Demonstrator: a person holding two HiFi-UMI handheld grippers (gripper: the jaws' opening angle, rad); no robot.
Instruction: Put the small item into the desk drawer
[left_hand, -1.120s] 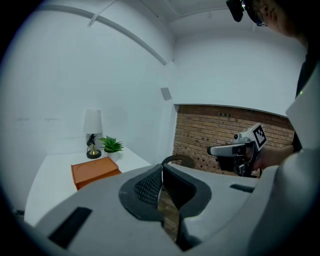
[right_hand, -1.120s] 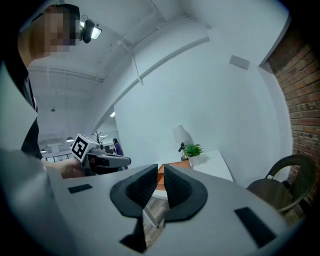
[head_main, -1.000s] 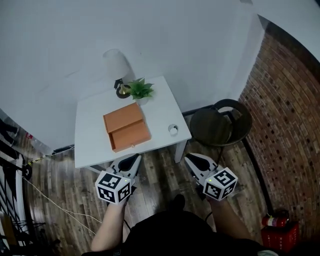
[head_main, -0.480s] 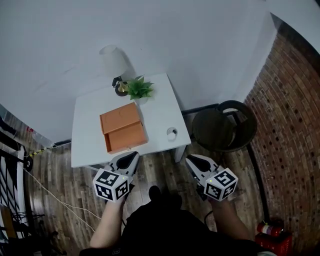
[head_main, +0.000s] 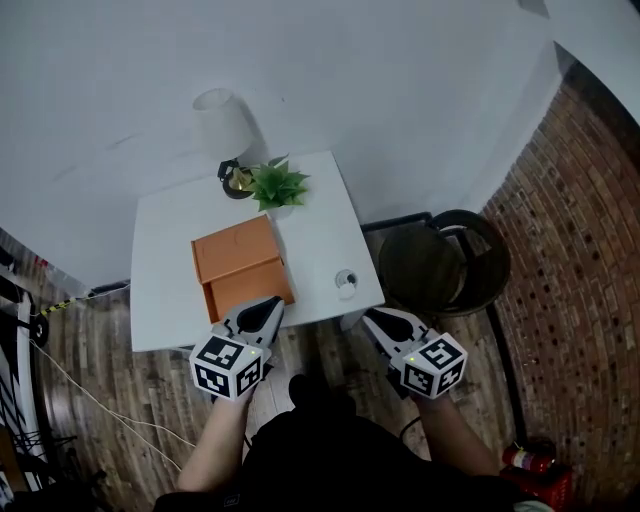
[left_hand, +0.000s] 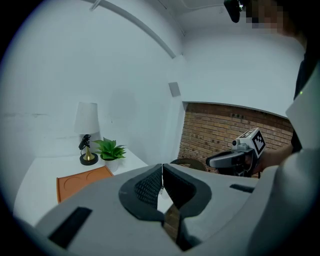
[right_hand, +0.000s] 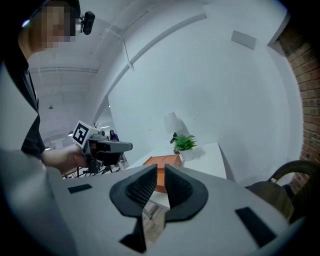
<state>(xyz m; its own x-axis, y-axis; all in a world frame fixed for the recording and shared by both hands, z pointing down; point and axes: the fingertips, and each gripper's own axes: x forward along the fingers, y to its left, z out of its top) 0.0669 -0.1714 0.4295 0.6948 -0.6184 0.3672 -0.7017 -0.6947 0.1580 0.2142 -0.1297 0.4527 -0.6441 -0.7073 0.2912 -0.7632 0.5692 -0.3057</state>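
A small white round item (head_main: 346, 281) lies on the white table (head_main: 165, 280), near its front right corner. Left of it stands an orange drawer box (head_main: 238, 262), front face toward me; it also shows in the left gripper view as the orange box (left_hand: 80, 180) and in the right gripper view as the orange box (right_hand: 161, 163). My left gripper (head_main: 268, 306) hovers at the table's front edge just below the box, jaws shut and empty (left_hand: 161, 168). My right gripper (head_main: 372, 318) hangs below the white item, jaws a narrow gap apart with nothing between them (right_hand: 160, 171).
At the table's back stand a green potted plant (head_main: 275, 185) and a white-shaded lamp (head_main: 222, 122). A dark round chair (head_main: 445, 262) stands right of the table by the brick wall (head_main: 590, 260). Cables (head_main: 90, 395) run over the wooden floor at left.
The table has come nearer. Both grippers, which hung over the floor short of it, now reach its front edge. Neither has taken hold of anything.
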